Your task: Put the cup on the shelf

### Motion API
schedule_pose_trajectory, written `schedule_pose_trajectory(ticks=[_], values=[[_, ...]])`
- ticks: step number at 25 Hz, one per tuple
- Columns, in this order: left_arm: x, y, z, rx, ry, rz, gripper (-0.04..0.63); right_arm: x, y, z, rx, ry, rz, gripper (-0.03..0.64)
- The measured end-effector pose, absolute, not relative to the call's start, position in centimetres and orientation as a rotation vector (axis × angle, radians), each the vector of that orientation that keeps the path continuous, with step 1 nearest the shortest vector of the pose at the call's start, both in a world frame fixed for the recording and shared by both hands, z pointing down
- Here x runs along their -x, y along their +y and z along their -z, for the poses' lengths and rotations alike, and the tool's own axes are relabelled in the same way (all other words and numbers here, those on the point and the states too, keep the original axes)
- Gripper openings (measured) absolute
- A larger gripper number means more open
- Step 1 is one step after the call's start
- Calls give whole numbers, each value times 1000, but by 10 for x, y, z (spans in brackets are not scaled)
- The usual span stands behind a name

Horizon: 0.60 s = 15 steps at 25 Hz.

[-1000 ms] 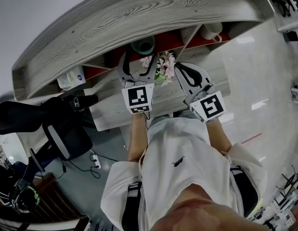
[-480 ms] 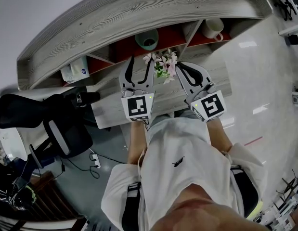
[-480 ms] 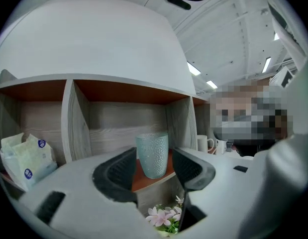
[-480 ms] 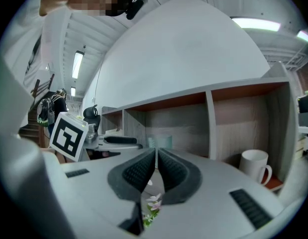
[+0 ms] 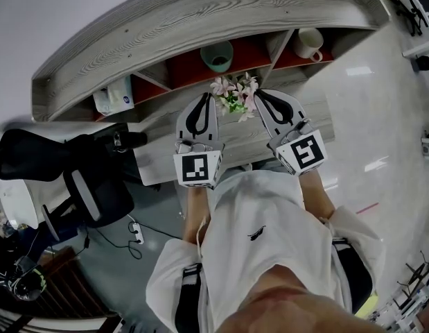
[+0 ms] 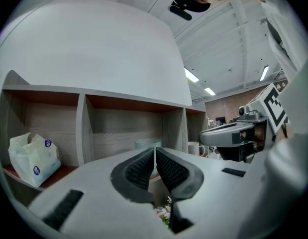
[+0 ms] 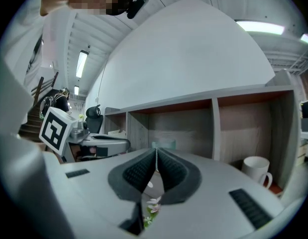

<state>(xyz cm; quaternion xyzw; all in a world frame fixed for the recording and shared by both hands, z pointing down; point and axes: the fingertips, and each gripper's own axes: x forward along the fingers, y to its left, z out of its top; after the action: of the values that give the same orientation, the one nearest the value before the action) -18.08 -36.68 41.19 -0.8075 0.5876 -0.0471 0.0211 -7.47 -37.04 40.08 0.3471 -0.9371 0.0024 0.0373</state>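
Observation:
The green cup (image 5: 218,55) stands upright in the middle compartment of the wooden shelf (image 5: 200,12), free of both grippers. It peeks over the jaw tips in the left gripper view (image 6: 145,144) and the right gripper view (image 7: 164,144). My left gripper (image 5: 203,97) is over the desk, short of the shelf. Its jaws are closing fully, pads meeting with nothing between them (image 6: 154,152). My right gripper (image 5: 258,94) hovers beside it, shut and empty (image 7: 156,152).
A white mug (image 5: 310,42) sits in the right compartment and a tissue pack (image 5: 110,96) in the left one. A small bunch of flowers (image 5: 235,97) stands on the desk (image 5: 159,155) between the grippers. A black office chair (image 5: 75,179) is at the left.
The left gripper, open around the green cup at the shelf, drew back toward the person, leaving the cup in the middle compartment, and its jaws closed. The right gripper stayed put.

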Motion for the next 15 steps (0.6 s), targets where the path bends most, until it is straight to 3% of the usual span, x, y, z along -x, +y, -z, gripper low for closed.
schedule_pose_trajectory(ticks=[15], values=[[178, -356, -413, 2556, 1805, 119, 32, 79, -366, -403, -1060, -2873, -9, 35]])
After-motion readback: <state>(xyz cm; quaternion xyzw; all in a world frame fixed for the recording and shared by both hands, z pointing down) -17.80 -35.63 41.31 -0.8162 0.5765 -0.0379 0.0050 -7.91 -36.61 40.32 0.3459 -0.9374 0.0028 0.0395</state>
